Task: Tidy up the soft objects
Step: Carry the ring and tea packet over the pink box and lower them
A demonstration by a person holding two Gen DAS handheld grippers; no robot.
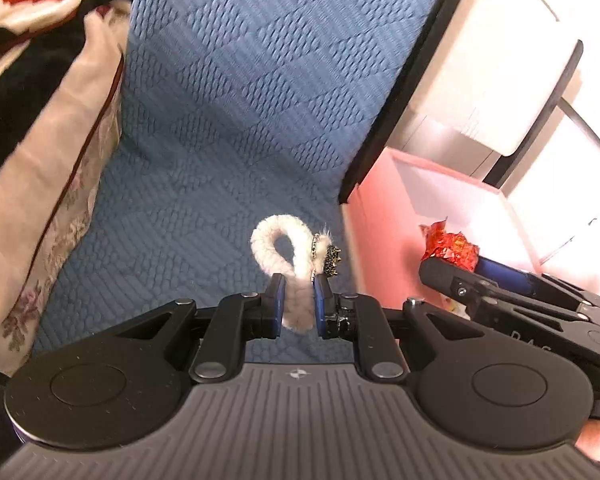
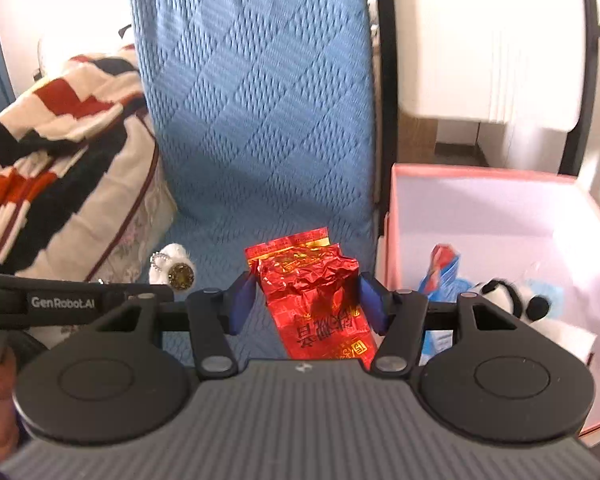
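Holding a white fuzzy loop [image 1: 278, 248] pinched between narrow jaws, my left gripper [image 1: 299, 304] sits at lower centre of its view; the loop curls up above the pads, a small dark studded charm [image 1: 332, 260] on its right side. My right gripper [image 2: 308, 304] clamps a crumpled red foil packet [image 2: 316, 292] at a middling width, both blue pads pressing its sides, the packet sticking up and down past them at centre frame. Behind both lies a blue quilted cover [image 2: 256, 100], filling the middle of each view. At the left of each frame a striped red, black and cream blanket [image 2: 60, 136] is heaped. At right stands a pink box [image 2: 484, 172], open; inside it, at lower right of the right view, lie a panda toy [image 2: 512, 296] and a blue-and-red packet [image 2: 440, 268]. In the left view the box sits at centre right, just beyond my right gripper.
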